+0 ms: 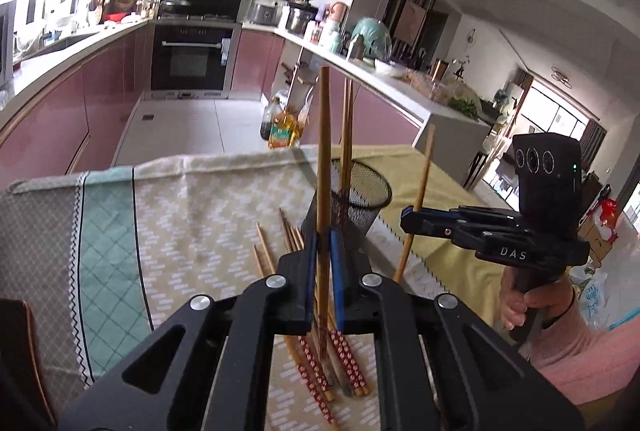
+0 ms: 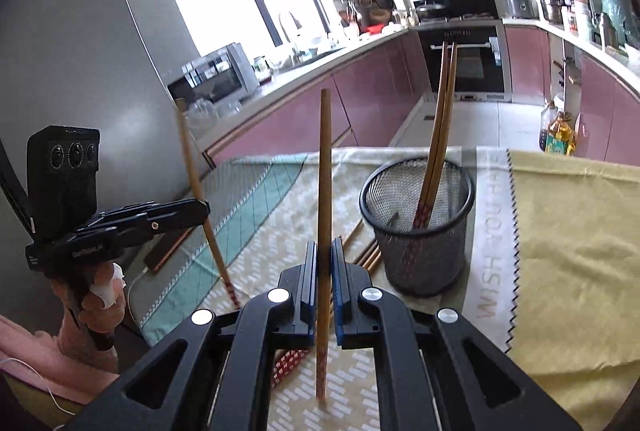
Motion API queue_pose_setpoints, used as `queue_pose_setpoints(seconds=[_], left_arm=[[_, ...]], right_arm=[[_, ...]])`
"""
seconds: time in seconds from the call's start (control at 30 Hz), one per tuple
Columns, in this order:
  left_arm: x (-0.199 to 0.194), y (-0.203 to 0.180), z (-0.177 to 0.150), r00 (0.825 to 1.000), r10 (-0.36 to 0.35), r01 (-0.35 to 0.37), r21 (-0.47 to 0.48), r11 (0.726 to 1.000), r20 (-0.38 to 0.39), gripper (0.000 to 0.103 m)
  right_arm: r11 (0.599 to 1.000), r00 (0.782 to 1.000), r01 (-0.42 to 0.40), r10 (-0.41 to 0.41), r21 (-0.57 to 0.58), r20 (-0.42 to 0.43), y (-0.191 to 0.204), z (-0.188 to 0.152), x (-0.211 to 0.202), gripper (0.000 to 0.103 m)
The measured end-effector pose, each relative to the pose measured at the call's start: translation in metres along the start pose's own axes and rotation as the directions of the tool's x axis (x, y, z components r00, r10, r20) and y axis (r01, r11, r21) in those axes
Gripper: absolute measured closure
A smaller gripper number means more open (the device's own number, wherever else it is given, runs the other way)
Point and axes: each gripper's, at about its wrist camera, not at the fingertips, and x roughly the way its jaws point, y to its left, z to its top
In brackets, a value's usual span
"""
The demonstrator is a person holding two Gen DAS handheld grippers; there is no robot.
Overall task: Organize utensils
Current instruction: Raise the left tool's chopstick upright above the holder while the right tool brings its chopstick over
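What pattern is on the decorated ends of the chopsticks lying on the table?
Red with small white flower-like marks, seen best in the left wrist view on the loose chopsticks.

Wooden chopsticks (image 2: pixel 324 167), wire-mesh metal holder (image 2: pixel 420 227)

White letters "DAS" are showing on the black two-finger right gripper (image 1: pixel 408 215) at the right. The pale woven cloth strip (image 2: pixel 490 231) beside the mesh cup is reading "WISH YOU HAVE".
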Motion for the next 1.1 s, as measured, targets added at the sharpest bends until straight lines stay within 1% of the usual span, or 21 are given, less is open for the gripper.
queue_pose_setpoints(seconds=[0.1,0.27,0.57,0.77,0.83,0.93,1.03,1.1], left_arm=[[-0.001,-0.003,0.011,0.999,-0.020,0.020,-0.002,1.000,0.030,0.096],[0.001,-0.010,0.036,0.995,-0.021,0.021,0.006,1.000,0.096,0.096],[0.010,-0.031,0.081,0.987,-0.035,0.027,0.053,0.998,0.155,0.096],[0.019,-0.043,0.100,0.983,-0.033,0.019,0.083,0.996,0.178,0.096],[0.027,-0.047,0.103,0.984,-0.024,0.008,0.091,0.996,0.175,0.096],[0.045,-0.051,0.104,0.990,-0.004,-0.011,0.105,0.994,0.140,0.096],[0.063,-0.051,0.099,0.996,0.007,-0.018,0.115,0.993,0.089,0.096],[0.075,-0.050,0.093,0.999,0.010,-0.016,0.126,0.992,0.045,0.096]], right_arm=[[1.000,0.999,0.009,-0.009,-0.009,0.034,-0.003,0.010,-0.008,0.097],[0.999,0.995,0.026,-0.023,-0.027,0.093,-0.010,0.033,-0.022,0.097],[0.996,0.982,0.075,-0.064,-0.055,0.180,-0.021,0.069,-0.044,0.097],[0.994,0.972,0.094,-0.080,-0.053,0.220,-0.029,0.083,-0.048,0.097],[0.993,0.970,0.103,-0.088,-0.053,0.228,-0.031,0.087,-0.048,0.097],[0.992,0.970,0.117,-0.103,-0.051,0.221,-0.034,0.089,-0.043,0.097],[0.991,0.978,0.123,-0.113,-0.045,0.176,-0.041,0.089,-0.028,0.097],[0.992,0.986,0.118,-0.113,-0.042,0.122,-0.046,0.087,-0.017,0.097]])
